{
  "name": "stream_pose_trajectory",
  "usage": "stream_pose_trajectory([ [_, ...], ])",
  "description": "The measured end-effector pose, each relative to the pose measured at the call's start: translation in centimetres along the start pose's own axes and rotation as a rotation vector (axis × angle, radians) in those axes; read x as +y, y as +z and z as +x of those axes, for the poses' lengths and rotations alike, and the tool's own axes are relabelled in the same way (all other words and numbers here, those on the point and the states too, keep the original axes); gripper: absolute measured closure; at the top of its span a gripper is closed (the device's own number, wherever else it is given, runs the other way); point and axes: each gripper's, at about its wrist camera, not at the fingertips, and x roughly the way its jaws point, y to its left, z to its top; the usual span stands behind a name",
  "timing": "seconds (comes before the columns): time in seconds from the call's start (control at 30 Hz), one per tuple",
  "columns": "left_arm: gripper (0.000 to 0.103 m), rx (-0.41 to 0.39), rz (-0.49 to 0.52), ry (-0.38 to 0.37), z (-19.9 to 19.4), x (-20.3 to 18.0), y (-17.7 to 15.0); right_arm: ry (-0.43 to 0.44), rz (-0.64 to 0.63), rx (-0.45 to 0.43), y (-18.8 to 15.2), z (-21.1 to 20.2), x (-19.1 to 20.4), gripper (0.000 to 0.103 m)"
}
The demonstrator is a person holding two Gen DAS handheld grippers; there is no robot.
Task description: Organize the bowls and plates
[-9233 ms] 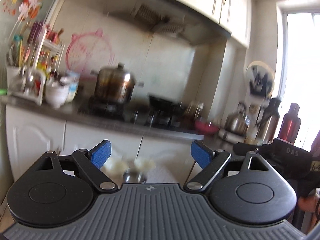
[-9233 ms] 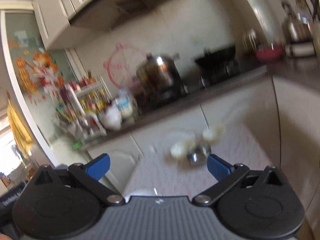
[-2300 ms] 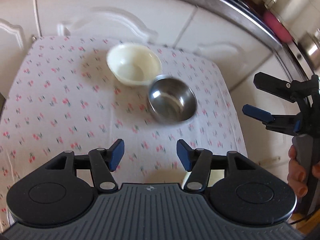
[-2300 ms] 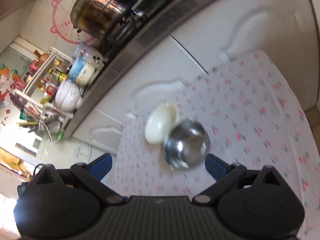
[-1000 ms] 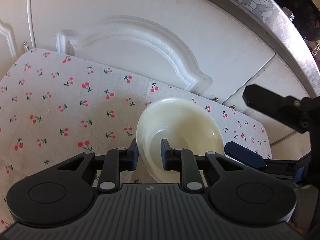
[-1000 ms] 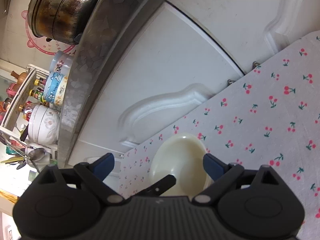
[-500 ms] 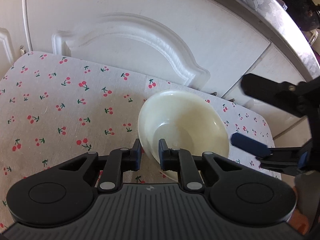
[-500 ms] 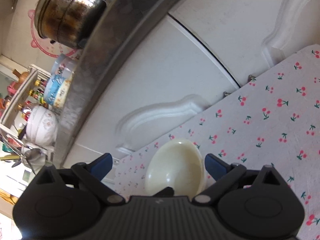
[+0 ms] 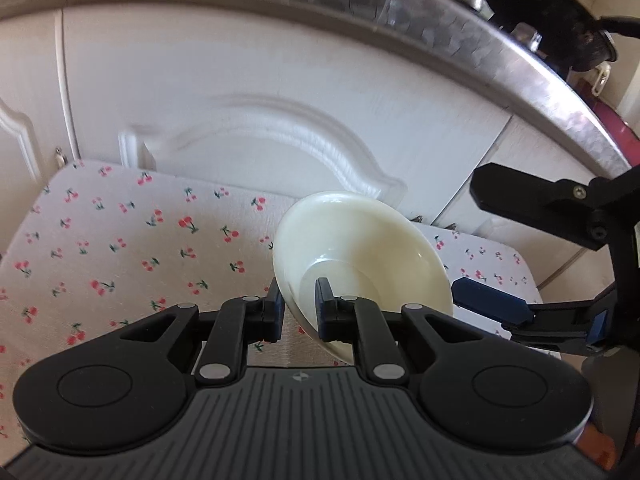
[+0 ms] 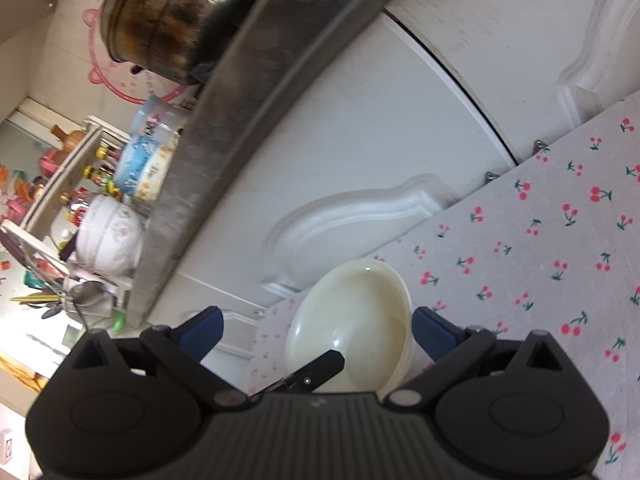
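Observation:
A cream bowl [image 9: 360,248] is tilted above the cherry-print tablecloth [image 9: 120,248]. My left gripper [image 9: 298,304] is shut on its near rim, one pad inside the bowl and one outside. My right gripper [image 9: 466,238] comes in from the right with its jaws opening wide. In the right wrist view the cream bowl [image 10: 360,312] sits between the right gripper's [image 10: 318,326] blue pads, which do not touch it. One finger [image 10: 316,368] of the left gripper shows inside the bowl. The steel bowl is out of view.
White cabinet doors [image 9: 260,120] rise just behind the table. Above them runs a stone counter edge [image 9: 400,4] with a black wok [image 9: 552,12]. A large steel pot [image 10: 176,20] and a rack with a white lidded dish [image 10: 108,240] stand on the counter.
The left gripper has closed fully on the bowl's rim and tipped the bowl up. The right gripper's jaws have spread a little wider around it.

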Motion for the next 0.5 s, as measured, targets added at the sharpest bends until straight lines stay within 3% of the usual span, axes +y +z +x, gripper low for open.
stream_pose_trajectory([
  [0.5, 0.09, -0.055, 0.023, -0.105, -5.3, 3.0, -3.4, 0.104, -0.013, -0.098, -4.6, -3.8, 2.2, 0.0],
])
